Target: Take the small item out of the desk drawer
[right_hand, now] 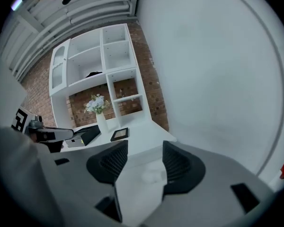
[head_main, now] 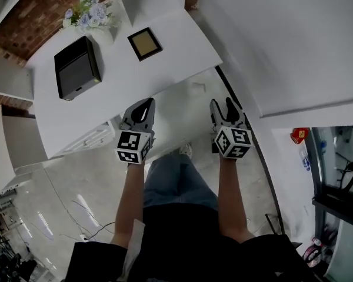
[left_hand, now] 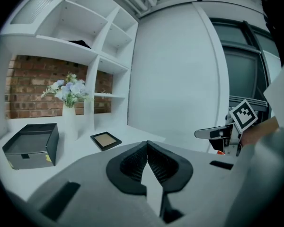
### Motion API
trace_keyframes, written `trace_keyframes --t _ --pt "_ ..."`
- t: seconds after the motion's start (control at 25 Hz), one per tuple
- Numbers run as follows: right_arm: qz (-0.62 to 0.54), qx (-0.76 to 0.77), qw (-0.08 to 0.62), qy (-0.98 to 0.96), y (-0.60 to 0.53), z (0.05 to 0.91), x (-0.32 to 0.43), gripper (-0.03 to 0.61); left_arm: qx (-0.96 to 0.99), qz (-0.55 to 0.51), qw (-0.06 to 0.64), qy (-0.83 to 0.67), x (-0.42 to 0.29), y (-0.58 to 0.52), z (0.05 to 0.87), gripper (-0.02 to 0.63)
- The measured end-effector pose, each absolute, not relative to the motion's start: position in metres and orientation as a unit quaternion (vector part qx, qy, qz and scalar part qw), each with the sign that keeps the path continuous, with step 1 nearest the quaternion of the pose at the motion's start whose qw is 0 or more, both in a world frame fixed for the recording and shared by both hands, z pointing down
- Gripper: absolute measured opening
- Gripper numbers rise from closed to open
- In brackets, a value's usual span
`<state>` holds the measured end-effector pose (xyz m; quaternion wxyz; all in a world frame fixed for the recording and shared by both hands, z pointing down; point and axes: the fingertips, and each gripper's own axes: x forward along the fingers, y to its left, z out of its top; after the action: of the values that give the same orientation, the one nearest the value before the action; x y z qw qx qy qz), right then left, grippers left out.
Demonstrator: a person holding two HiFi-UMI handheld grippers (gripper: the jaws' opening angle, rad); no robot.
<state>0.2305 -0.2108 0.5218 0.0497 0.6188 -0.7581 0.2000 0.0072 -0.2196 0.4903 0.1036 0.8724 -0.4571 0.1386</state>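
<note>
The white desk [head_main: 135, 75] stands at the upper left of the head view, with its drawer fronts [head_main: 91, 138] along the near edge, all closed. No small item shows. My left gripper [head_main: 145, 104] hovers just off the desk's front corner; its pads meet in the left gripper view [left_hand: 147, 144], so it is shut with nothing held. To its right, my right gripper [head_main: 222, 103] is held level with it over the floor. Its jaws stand apart [right_hand: 144, 148] with nothing between them.
On the desk sit a black box [head_main: 76, 68], a small framed picture [head_main: 145, 43] and a vase of flowers [head_main: 88, 16]. White shelving [right_hand: 99, 60] rises behind. A large white panel [head_main: 294, 40] stands close on the right. A cable [head_main: 88, 228] lies on the glossy floor.
</note>
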Motion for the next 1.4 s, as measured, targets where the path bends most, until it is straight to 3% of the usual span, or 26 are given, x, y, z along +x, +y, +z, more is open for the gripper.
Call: trace_keyframes --t 0.24,0.6,1.12,1.4 --pt "0.228 0.586 0.060 -0.775 -0.244 0.534 0.218 0.218 0.873 0.147 0.104 -0.453 0.016 -0.241 0.493 0.009" --pt "0.309 0.556 0.150 -0.757 -0.291 0.600 0.191 0.235 0.868 0.141 0.131 -0.458 0.021 -0.264 0.506 0.009" --pt "0.360 0.537 0.319 -0.693 -0.309 0.727 0.180 0.325 0.853 0.152 0.183 -0.464 0.021 -0.257 0.560 0.009" --pt "0.369 0.532 0.357 -0.673 -0.312 0.762 0.178 0.333 0.843 0.162 0.207 -0.470 0.015 -0.253 0.582 0.009"
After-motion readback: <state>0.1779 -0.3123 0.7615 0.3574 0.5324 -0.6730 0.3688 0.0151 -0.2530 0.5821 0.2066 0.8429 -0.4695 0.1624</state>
